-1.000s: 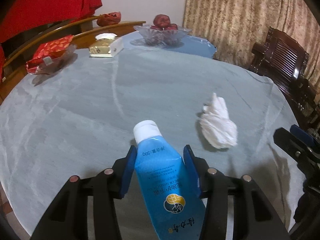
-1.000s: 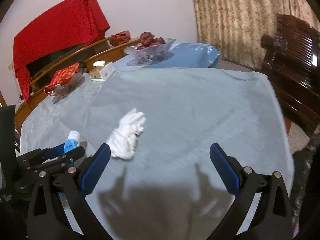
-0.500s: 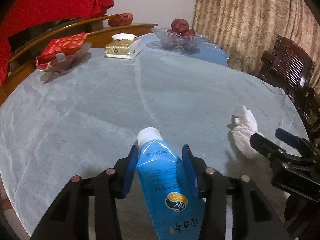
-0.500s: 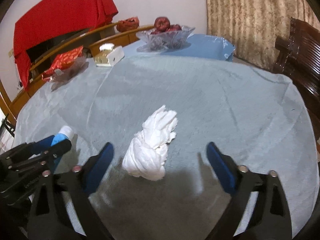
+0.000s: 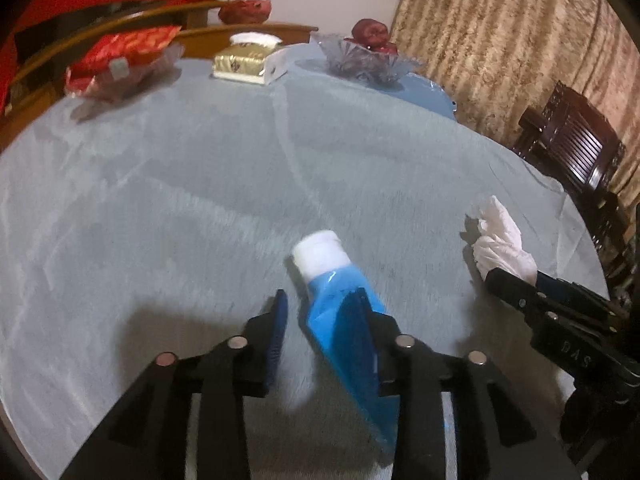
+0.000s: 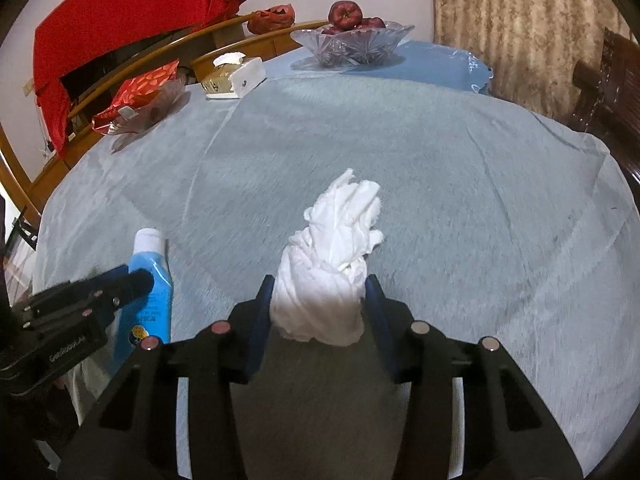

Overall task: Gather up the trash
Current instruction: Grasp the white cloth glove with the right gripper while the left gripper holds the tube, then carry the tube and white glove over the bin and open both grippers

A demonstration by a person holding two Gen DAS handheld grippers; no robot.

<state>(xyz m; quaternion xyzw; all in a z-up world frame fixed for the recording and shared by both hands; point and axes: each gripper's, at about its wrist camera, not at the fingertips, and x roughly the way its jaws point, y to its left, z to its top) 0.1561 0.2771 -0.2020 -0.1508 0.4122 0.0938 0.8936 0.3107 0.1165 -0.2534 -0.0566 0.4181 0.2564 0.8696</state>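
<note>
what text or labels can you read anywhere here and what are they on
"GenRobot.AI" or close to it, last letters unclear: on the body of the left tool, seen from the right wrist.
"DAS", upside down: on the body of the right tool, seen from the left wrist.
Print and a round gold logo on the blue tube: too blurred to read.
Pattern on the gold tissue box: too small to read.

The left claw (image 5: 322, 322), jaws just closing, has the blue tube (image 5: 344, 320) between them, askew, touching its right pad; crumpled tissue (image 5: 502, 246) near the worktop's (image 5: 200, 200) right edge.
</note>
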